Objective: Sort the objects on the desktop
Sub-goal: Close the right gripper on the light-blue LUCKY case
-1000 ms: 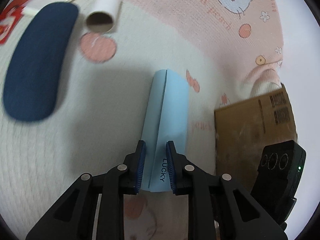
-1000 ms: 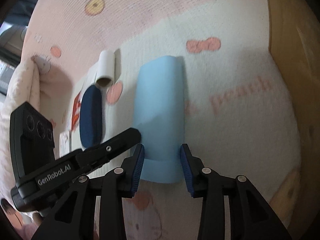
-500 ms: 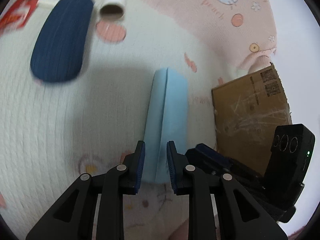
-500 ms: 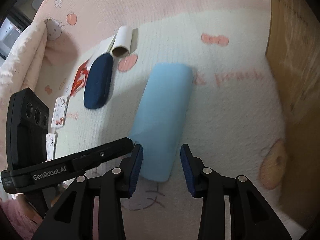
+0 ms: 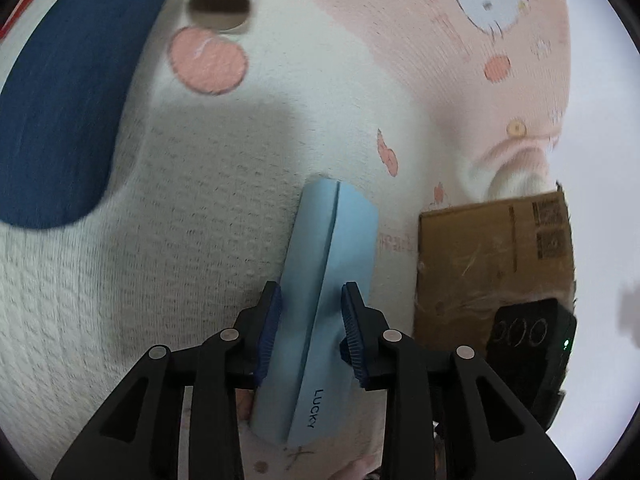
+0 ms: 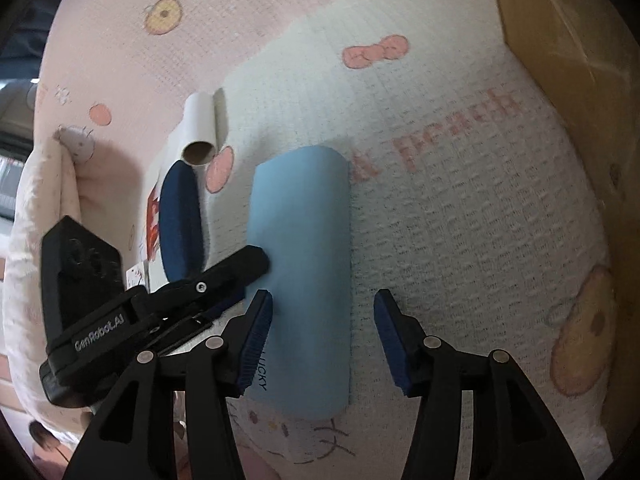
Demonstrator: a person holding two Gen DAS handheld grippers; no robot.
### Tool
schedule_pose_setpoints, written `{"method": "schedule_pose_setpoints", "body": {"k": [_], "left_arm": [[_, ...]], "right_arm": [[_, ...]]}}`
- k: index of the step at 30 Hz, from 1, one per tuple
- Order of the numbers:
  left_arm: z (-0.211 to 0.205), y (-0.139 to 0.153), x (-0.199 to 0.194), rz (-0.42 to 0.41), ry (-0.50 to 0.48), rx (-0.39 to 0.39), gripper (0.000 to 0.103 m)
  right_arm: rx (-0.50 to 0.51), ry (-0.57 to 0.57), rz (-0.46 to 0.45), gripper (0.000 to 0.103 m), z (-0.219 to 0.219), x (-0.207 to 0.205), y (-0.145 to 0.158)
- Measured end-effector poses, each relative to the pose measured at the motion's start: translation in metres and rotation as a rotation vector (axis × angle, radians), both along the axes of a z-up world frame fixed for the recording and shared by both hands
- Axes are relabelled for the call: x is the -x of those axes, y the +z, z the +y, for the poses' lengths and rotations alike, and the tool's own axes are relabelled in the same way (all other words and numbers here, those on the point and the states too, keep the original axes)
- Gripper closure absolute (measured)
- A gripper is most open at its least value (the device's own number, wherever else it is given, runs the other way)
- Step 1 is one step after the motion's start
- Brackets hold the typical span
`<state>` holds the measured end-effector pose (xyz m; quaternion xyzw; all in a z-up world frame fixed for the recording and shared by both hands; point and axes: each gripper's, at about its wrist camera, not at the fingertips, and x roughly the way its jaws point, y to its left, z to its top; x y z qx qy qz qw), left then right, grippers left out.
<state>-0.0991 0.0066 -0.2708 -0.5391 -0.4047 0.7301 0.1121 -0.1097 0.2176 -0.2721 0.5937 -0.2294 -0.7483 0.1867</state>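
A light blue case (image 5: 336,232) marked LUCKY lies lengthwise on the patterned blanket (image 5: 200,240). My left gripper (image 5: 310,320) straddles its near end along the flap seam; its jaws are opening and the pads no longer squeeze it. My right gripper (image 6: 320,328) stands over the same case (image 6: 300,220), also opening, with a clear gap between the right-hand pad (image 6: 390,340) and the case's edge. One of the left gripper's fingers (image 6: 236,268) rests by the case's left side in the right wrist view.
A navy oval case (image 5: 68,100) and a cardboard tube (image 5: 220,0) lie further out to the left, with red-and-white cards (image 6: 152,216) beside them. A brown cardboard box (image 5: 492,256) stands close on the right. The blanket's folded edge (image 6: 44,200) rises at the left.
Both pairs of jaws have spread wider around the light blue case, the right one most. Both views pulled back half a second ago and have since come back close to the case.
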Motion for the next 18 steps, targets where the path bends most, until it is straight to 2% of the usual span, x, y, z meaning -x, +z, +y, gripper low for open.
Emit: {"method": "schedule_pose_setpoints", "body": {"k": [7, 18], "left_arm": [[0.006, 0.003, -0.005, -0.004, -0.024, 0.019, 0.069], [0.001, 0.003, -0.005, -0.021, -0.041, 0.015, 0.069]], "right_arm": [[-0.093, 0.133, 0.1, 0.053, -0.021, -0.012, 0.009], [-0.092, 0.167, 0.097, 0.049, -0.028, -0.005, 0.005]]}}
